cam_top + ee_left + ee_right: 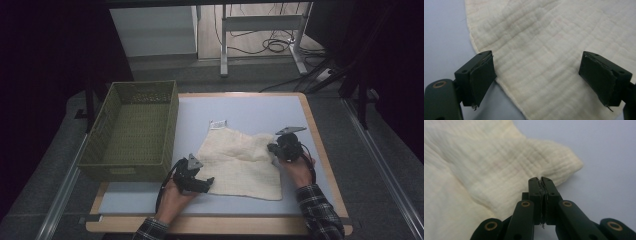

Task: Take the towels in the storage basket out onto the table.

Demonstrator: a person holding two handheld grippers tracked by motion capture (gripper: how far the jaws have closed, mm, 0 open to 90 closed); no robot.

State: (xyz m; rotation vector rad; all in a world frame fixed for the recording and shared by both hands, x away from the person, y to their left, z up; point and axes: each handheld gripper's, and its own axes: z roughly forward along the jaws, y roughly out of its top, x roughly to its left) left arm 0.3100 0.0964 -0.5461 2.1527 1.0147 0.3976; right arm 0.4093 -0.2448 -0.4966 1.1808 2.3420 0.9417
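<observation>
Cream cloth [499, 167] lies bunched at the tips of the right gripper [541, 181], whose jaws are clenched together; whether they pinch a fold cannot be told. The left gripper [536, 75] stands released, jaws wide, the cloth's edge between them. Beyond: blue table mat [250, 107], green basket [131, 131].

Cream cloth [240, 162]; olive-green basket [131, 165]; pale blue table [260, 107].

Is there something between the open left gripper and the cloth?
Nothing visible. The left gripper hangs open right over the near left edge of the cloth, with only bare table beside it.
</observation>
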